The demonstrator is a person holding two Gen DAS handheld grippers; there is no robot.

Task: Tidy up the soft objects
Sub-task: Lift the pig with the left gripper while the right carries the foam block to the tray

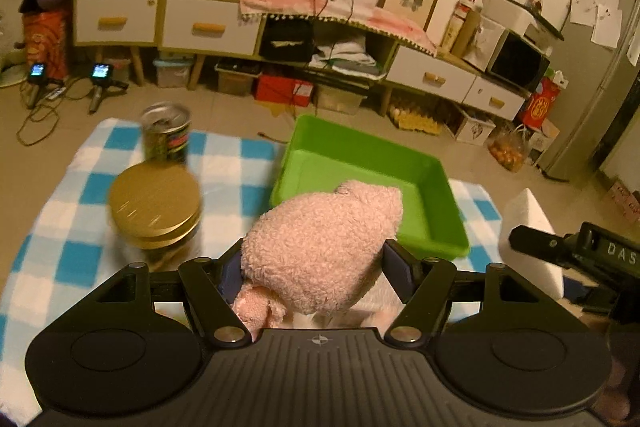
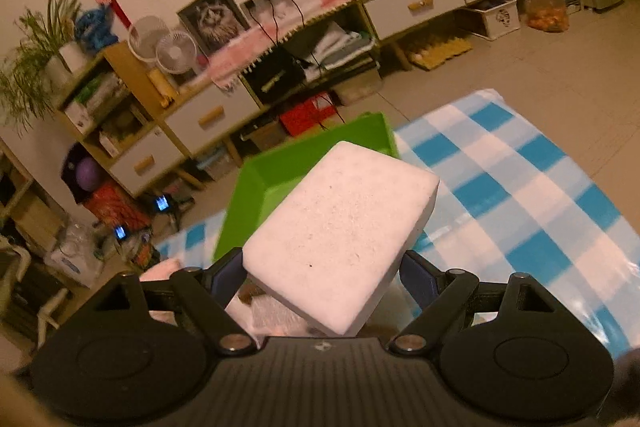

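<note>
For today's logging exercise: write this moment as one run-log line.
left tongs: hold pink plush | right tongs: hold white sponge | green bin: empty

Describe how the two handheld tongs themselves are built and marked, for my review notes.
Both the left tongs and right tongs share one build: a black ribbed body with a small compass-style emblem, two round discs at the sides, black linkage arms on silver pivot pins, and dark blue pads. In the left wrist view the right unit shows white lettering "DAS". No sleeves or cables show.

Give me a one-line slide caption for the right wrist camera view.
Right gripper holds a white foam block above the checked cloth, green bin just ahead.
</note>
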